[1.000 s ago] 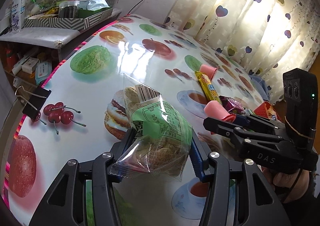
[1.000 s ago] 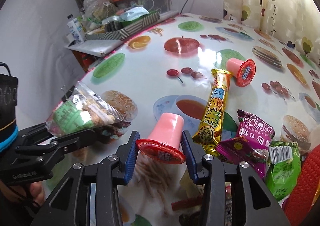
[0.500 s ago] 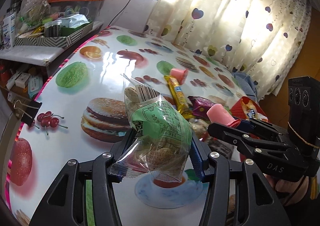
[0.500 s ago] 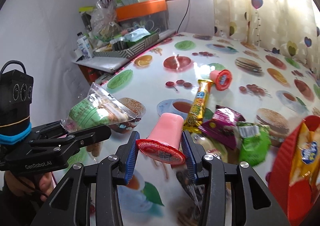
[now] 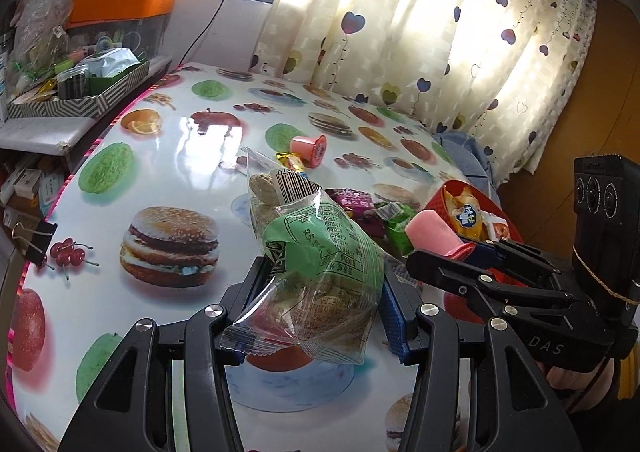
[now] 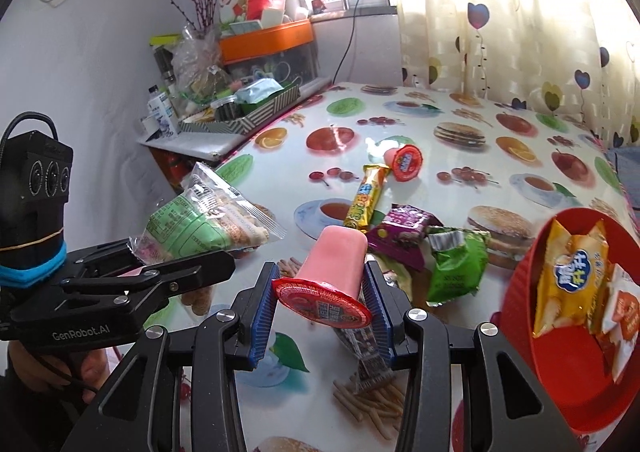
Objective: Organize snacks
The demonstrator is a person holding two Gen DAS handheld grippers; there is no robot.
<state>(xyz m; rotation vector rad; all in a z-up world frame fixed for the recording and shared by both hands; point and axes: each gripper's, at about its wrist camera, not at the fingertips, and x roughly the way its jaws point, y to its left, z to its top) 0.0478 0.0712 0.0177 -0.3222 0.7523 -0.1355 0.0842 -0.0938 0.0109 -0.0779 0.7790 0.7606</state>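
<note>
- Left tongs [image 5: 320, 292] are clenched on a clear biscuit packet [image 5: 316, 252], held above the worktop [image 5: 160, 156]
- Right tongs [image 6: 320, 292] are clenched on a pink jelly cup [image 6: 332, 264], likewise held clear of the surface
- A red bowl [image 6: 520, 292] at the right already contains a yellow packet [image 6: 568, 272] and smaller ones
- Judged partly done: a second jelly cup [image 6: 404, 162], a yellow bar [image 6: 366, 198], a purple packet [image 6: 404, 228] and a green packet [image 6: 460, 268] remain loose
- Worktop is covered in glossy food-print cloth; a heart-patterned curtain [image 5: 440, 32] and a cluttered side shelf [image 6: 240, 112] are noted
</note>
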